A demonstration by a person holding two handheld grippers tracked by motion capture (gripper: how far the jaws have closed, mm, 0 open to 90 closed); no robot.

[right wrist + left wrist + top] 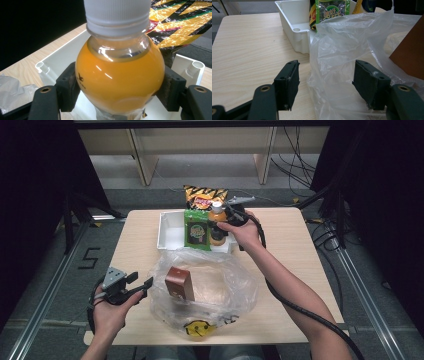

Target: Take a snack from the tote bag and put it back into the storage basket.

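Nearest, the right gripper (117, 85) has its jaws clamped on the smooth, round shoulder of the full orange bottle (120, 77) in the white tray (58, 56) at the table's far edge: likely heavy and slippery, better held lower, while the left gripper (325, 83) gapes around the limp plastic bag (352, 40).

tray: white tray (169, 232), far centre of tabletop (290, 250) | green packet (197, 230): upright inside tray | yellow chip bag (204, 196): at tray's far edge | brown box (179, 283): near side of tray, inside the clear plastic

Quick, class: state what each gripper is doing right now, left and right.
Left gripper: open, jaws either side of the clear plastic bag, not pressing it.
Right gripper: shut on the orange juice bottle with white cap.
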